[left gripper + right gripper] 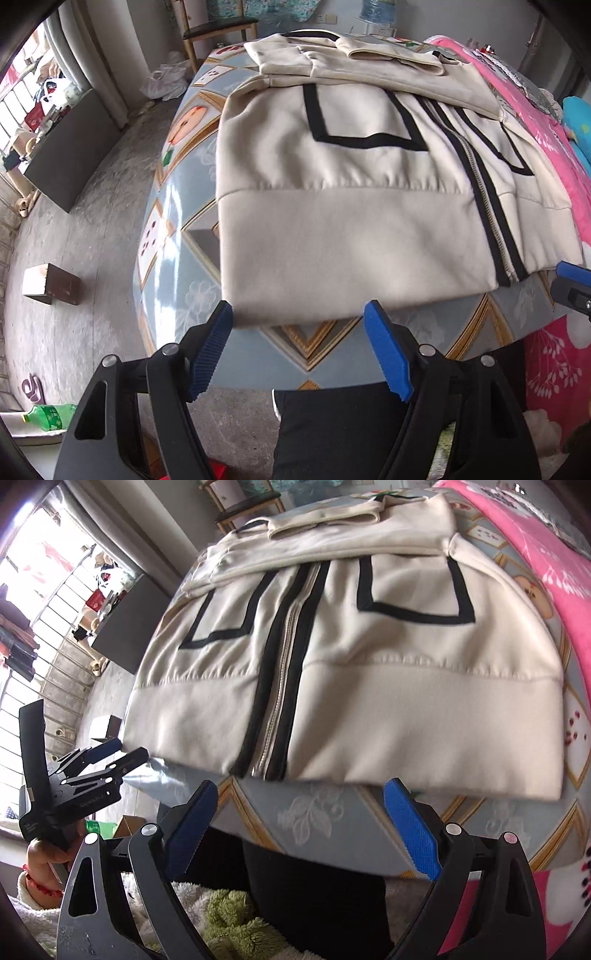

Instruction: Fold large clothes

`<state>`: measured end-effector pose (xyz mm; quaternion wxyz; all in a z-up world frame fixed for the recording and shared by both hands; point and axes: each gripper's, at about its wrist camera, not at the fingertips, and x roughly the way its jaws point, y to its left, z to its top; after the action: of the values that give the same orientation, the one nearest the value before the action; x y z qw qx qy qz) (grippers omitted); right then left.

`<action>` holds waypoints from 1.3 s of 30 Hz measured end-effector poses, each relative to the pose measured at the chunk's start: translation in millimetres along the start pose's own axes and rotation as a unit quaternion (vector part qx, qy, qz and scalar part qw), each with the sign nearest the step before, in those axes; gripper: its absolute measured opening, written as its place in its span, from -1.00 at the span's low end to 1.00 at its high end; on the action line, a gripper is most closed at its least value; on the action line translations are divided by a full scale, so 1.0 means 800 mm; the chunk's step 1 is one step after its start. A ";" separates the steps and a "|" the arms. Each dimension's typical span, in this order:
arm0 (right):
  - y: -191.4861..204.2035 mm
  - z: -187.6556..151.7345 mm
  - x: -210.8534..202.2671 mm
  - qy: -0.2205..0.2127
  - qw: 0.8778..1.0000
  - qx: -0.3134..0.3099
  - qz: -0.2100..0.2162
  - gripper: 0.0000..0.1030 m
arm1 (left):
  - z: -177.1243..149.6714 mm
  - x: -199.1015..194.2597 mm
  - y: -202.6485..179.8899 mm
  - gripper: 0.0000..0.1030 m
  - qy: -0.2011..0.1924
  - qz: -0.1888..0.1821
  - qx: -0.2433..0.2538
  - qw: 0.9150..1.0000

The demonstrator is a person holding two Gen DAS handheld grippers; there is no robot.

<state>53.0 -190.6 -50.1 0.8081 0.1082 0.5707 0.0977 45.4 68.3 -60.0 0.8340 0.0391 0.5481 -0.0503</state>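
Grey concrete floor (92, 229), barred window (40, 635) w/ daylight, wooden chair (218, 33)

A bed (177, 206) covered in a blue-grey spread with gold diamond borders and fruit prints carries a cream zip-up jacket (332, 229), black-trimmed, its hem at the near edge and its sleeves folded across the far end. A pink floral blanket (517, 99) lies along the right side.

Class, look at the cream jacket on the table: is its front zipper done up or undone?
Done up as far as visible: the jacket lies front-up, the zipper teeth meeting between black stripes down to the hem. Folded sleeves hide its top.
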 end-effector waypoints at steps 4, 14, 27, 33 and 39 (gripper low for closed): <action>0.002 -0.011 0.002 0.001 1.000 -0.005 0.003 0.71 | -0.017 -0.004 0.005 0.40 -0.019 -0.012 -0.008 1.000; 0.005 -0.009 0.015 0.023 0.999 -0.022 0.005 0.71 | -0.018 -0.019 0.031 0.39 -0.078 -0.042 -0.074 0.993; 0.010 -0.008 0.007 0.011 1.000 -0.020 -0.010 0.71 | -0.006 0.001 0.048 -0.09 -0.052 -0.034 -0.121 0.991; 0.028 -0.007 -0.003 -0.014 0.999 -0.045 0.000 0.71 | -0.015 0.002 0.067 -0.09 -0.045 -0.044 -0.151 0.986; 0.071 -0.008 -0.020 -0.065 0.989 -0.133 0.001 0.71 | -0.018 0.001 0.075 -0.74 -0.046 -0.067 -0.163 0.983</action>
<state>39.5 -140.6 -21.7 0.8504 0.0067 0.4990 0.1666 40.3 129.8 -66.0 0.8484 -0.1367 0.5111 -0.0182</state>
